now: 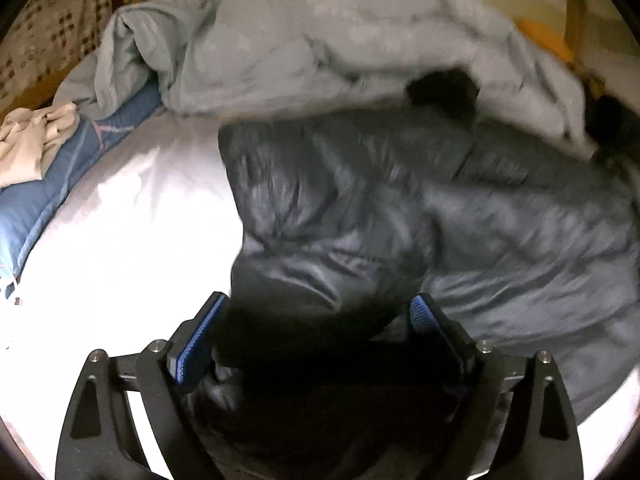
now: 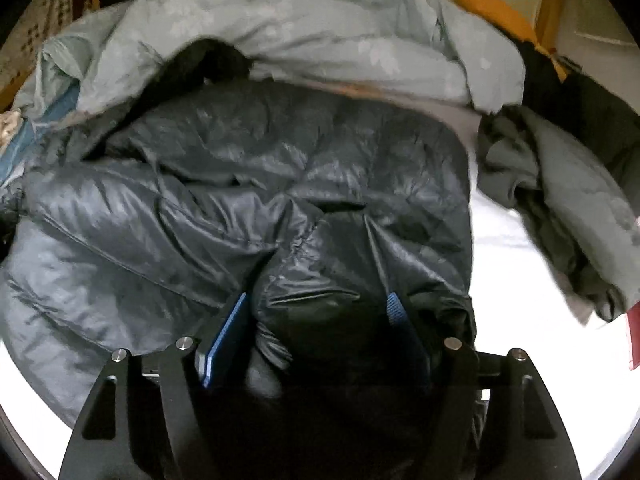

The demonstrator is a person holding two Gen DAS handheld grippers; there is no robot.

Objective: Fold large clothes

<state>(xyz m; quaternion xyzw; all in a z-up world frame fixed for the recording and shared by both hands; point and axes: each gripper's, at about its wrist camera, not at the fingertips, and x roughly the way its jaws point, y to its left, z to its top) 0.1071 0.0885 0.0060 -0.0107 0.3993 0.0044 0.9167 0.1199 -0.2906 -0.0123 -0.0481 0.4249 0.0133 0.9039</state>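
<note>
White bedsheet (image 1: 120, 232) fills the bed, bright under the light. Pale grey duvet (image 1: 320, 40) heaped along the far side; blue quilt (image 1: 60, 184) at the left edge. Dark puffer jacket (image 2: 240, 184) lies spread mid-bed, near edge bunched. Left gripper (image 1: 320, 320) spread wide, a dark fold between the blue pads, apparently unpinched, though blur hampers judgement. Right gripper (image 2: 320, 320) likewise parted, with a jacket bulge sitting loose between its jaws.

A home bedroom: white bed sheet (image 1: 120, 220), rumpled grey duvet (image 2: 320, 28).
</note>
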